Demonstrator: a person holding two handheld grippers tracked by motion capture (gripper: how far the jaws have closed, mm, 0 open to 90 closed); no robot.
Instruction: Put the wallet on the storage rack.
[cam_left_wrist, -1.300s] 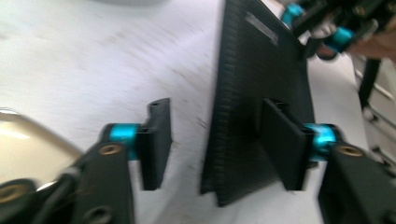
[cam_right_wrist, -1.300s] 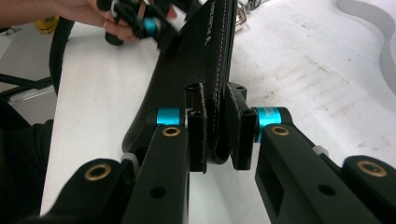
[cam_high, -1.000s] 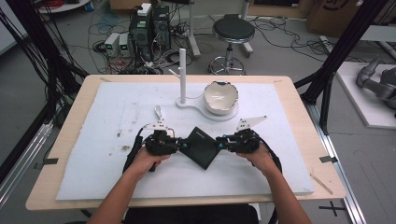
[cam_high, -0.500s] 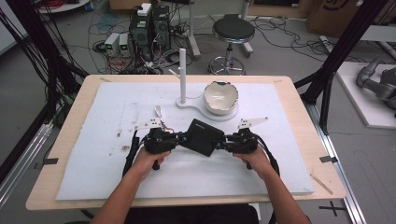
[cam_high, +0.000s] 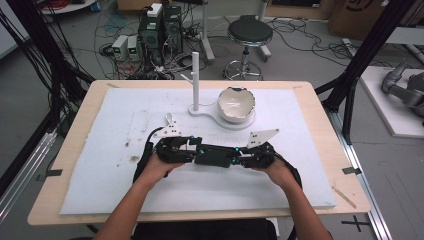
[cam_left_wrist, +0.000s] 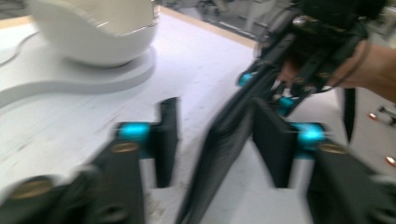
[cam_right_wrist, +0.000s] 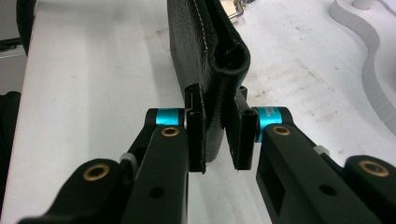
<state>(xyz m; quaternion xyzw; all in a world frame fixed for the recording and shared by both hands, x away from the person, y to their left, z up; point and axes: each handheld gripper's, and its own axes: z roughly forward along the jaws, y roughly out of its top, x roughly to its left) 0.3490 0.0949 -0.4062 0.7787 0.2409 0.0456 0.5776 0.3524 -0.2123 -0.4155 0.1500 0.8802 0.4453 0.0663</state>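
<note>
A black fabric pouch (cam_high: 216, 155) is stretched edge-on between the two grippers, low over the white mat. My right gripper (cam_right_wrist: 219, 126) is shut on it, both pads pressing the folded, stitched end of the pouch (cam_right_wrist: 205, 46). My left gripper (cam_left_wrist: 215, 112) has just been opening its jaws. The pouch (cam_left_wrist: 219, 149) stands between them and leans on the right-hand jaw, with a clear gap to the other jaw. In the high view the left gripper (cam_high: 192, 150) and right gripper (cam_high: 241, 158) face each other, each in a hand.
A white bowl (cam_high: 236, 105) sits on a white base with an upright post (cam_high: 195, 80) behind the grippers. The mat (cam_high: 100, 165) covers most of the wooden table (cam_high: 65, 150). The bowl (cam_left_wrist: 93, 32) is close ahead in the left gripper view.
The pouch was held flat as a wide diamond between the grippers; it now shows as a thin strip, edge-on. The hands have drawn slightly farther apart.
</note>
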